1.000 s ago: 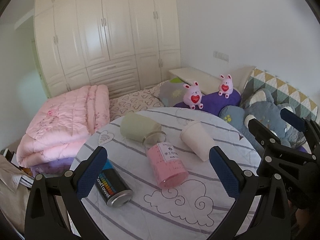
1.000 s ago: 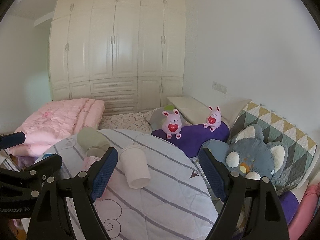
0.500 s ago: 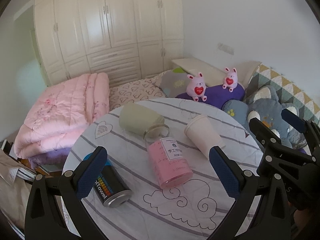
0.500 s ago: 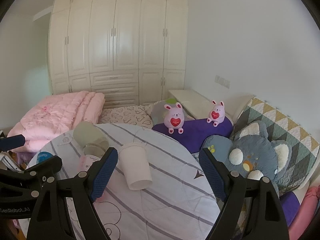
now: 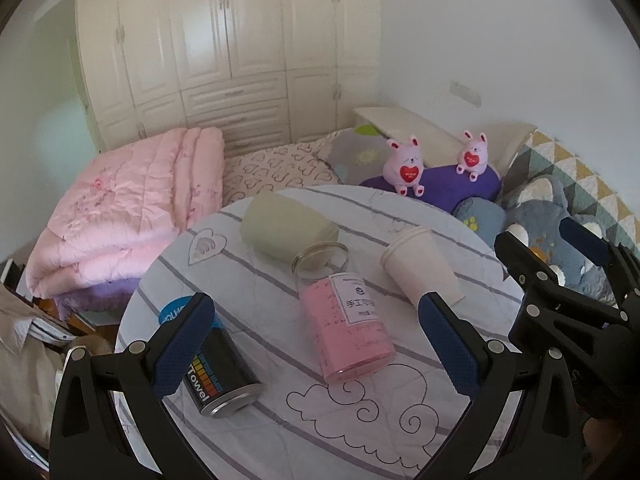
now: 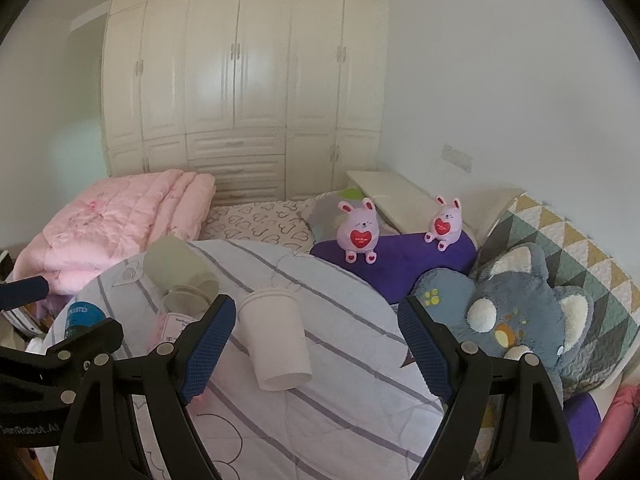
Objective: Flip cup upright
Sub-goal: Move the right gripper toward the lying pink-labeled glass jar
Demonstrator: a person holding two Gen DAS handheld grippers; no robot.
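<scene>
The paper cup point(image 6: 276, 344) lay on its side just right of the pink jar point(image 5: 348, 328). Both the left gripper point(image 5: 316, 344) and right gripper point(image 6: 316, 344) were spread apart, empty. Gripping mid-wall gently would probably avoid crushing it.

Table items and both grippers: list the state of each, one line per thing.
white paper cup: on its side, mouth toward the camera
green cup: on its side
pink jar: on its side, lidless
black can: on its side
left gripper: open, holding nothing
right gripper: open, holding nothing, paper cup ahead between its fingers
</scene>
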